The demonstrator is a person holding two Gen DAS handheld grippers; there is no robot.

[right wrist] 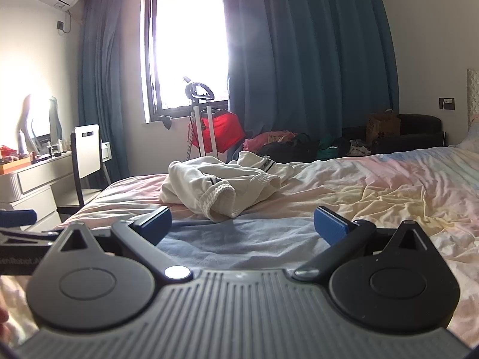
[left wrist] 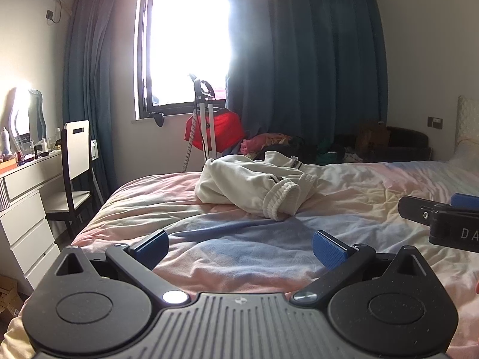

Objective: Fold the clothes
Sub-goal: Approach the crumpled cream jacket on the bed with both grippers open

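Observation:
A crumpled cream-white garment [left wrist: 254, 184] with ribbed cuffs lies in a heap on the bed, also seen in the right wrist view as the same white garment [right wrist: 221, 188]. My left gripper [left wrist: 239, 246] hovers open over the sheet, well short of the heap, with nothing between its blue pads. My right gripper [right wrist: 242, 224] is open too, empty, and just short of the nearest cuff. The right gripper's side shows at the right edge of the left wrist view [left wrist: 443, 221].
The bed [left wrist: 344, 209] has a rumpled pastel sheet. A white dresser [left wrist: 27, 197] and chair [left wrist: 74, 161] stand at the left. Beyond the bed's far edge sit a garment steamer with a red bag [left wrist: 215, 131], piled clothes [right wrist: 287, 143] and a dark sofa [right wrist: 413, 134].

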